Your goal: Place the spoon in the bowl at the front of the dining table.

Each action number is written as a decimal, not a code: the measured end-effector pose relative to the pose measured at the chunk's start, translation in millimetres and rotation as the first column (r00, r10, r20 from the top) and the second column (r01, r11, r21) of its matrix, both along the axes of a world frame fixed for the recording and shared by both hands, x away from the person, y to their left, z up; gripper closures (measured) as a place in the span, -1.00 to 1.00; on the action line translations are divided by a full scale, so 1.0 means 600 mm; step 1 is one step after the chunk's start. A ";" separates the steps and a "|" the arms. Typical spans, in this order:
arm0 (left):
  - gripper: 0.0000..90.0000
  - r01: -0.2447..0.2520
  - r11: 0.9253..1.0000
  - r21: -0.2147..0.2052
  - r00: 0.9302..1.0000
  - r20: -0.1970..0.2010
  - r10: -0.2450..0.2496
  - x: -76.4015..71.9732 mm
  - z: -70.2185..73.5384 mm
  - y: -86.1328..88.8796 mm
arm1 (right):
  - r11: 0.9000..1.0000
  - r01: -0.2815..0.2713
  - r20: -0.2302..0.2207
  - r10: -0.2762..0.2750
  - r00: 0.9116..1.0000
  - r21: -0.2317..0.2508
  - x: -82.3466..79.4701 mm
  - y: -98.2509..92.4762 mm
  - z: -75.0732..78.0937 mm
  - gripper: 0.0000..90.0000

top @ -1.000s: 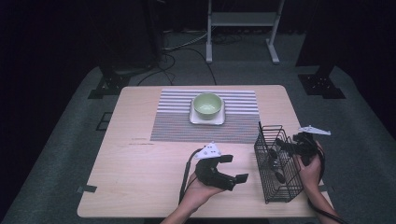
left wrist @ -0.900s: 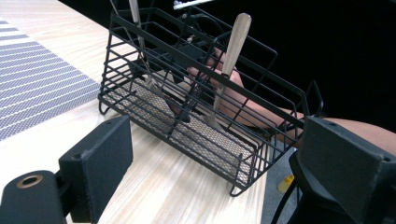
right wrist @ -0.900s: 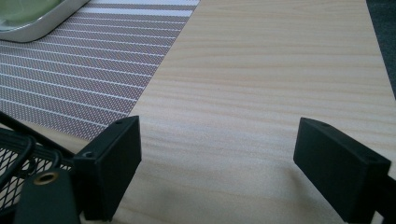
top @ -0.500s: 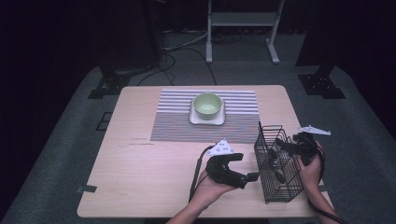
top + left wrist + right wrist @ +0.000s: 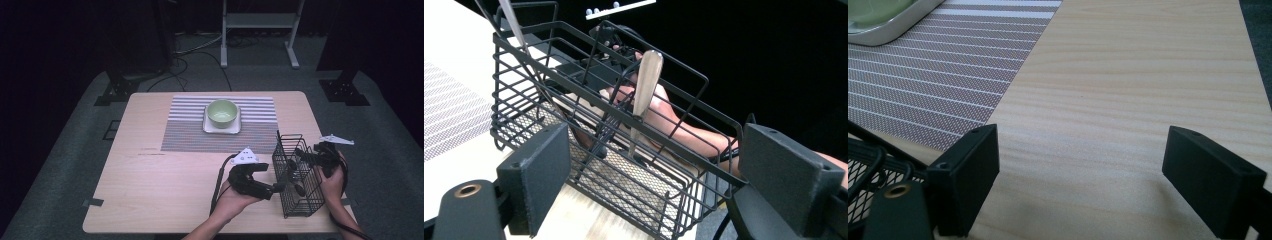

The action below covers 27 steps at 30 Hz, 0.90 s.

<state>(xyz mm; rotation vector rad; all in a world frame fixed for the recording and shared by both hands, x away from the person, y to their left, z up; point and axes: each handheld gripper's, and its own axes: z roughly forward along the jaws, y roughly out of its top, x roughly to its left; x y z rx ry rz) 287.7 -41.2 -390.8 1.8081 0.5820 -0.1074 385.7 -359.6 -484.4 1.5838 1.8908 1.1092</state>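
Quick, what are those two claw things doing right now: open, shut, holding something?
Left gripper: open, holding nothing, jaws facing the black wire basket.
Right gripper: open, holding nothing, above the light wooden table.

We cannot tell what the utensil [image 5: 647, 80] in the wire basket [image 5: 295, 175] is, since its lower end sits hidden behind the wires. The tray [image 5: 888, 22] is cut off by the right gripper view's edge.

Table [image 5: 165, 175] lit from above, surroundings v. dark; close-up jaws slightly soft, no glare.
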 end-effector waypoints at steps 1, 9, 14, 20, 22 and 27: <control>-0.70 0.002 1.000 -0.001 1.000 0.001 -0.002 0.000 0.001 -0.001 | 1.000 0.000 0.000 0.000 1.000 0.000 0.000 0.000 0.000 -0.69; -0.56 0.003 1.000 0.003 1.000 0.006 -0.003 0.001 0.004 -0.013 | 1.000 0.000 0.000 0.000 1.000 0.000 0.000 0.000 0.000 -0.69; -0.50 -0.004 1.000 0.011 1.000 0.021 0.004 0.003 0.012 -0.019 | 1.000 0.000 0.000 0.000 1.000 0.000 0.000 0.000 0.000 -0.69; -0.43 -0.008 1.000 0.013 1.000 0.022 0.008 0.005 0.014 -0.023 | 1.000 0.000 0.000 0.000 1.000 0.000 0.000 0.000 0.000 -0.69; -0.35 -0.009 1.000 0.012 1.000 0.029 0.009 0.006 0.014 -0.024 | 1.000 -0.001 0.000 0.001 1.000 0.000 0.000 0.000 0.000 -0.69; -0.15 -0.014 1.000 0.019 0.999 0.044 0.013 0.009 0.016 -0.028 | 1.000 -0.001 0.000 0.001 1.000 0.000 0.000 0.000 0.000 -0.69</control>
